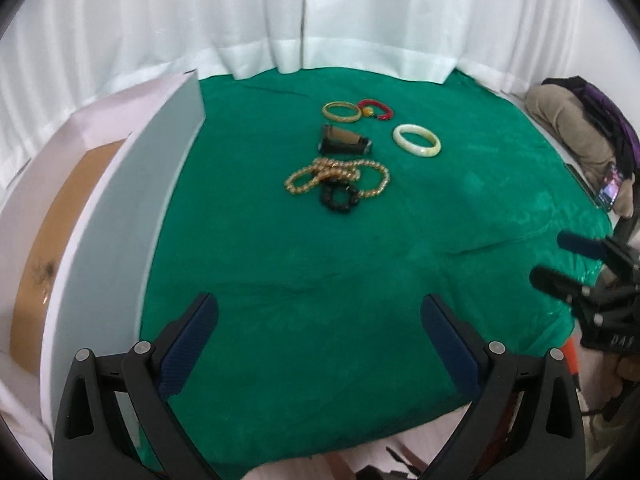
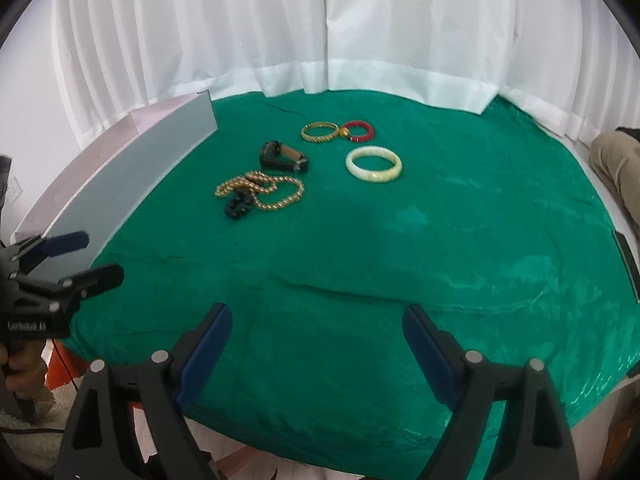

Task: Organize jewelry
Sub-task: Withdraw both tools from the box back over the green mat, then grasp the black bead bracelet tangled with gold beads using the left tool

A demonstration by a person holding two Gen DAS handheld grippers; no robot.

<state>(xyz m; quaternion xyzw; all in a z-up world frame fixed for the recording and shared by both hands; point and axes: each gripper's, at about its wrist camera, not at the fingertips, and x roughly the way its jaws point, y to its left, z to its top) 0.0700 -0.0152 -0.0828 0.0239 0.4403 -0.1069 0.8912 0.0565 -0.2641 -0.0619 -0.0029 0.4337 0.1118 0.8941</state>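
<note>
left wrist view: the left gripper hovers low over the near edge of the green cloth on the desk, fingers wide apart and empty. the jewelry lies well ahead: gold bead necklace tangled over a black bead bracelet, a watch, and a pale bangle lying apart. a white box, seemingly the container, stands at left.

right wrist view: the right gripper is likewise spread and empty. best start with the free pale bangle, pinching one rim, before untangling the necklace.
</note>
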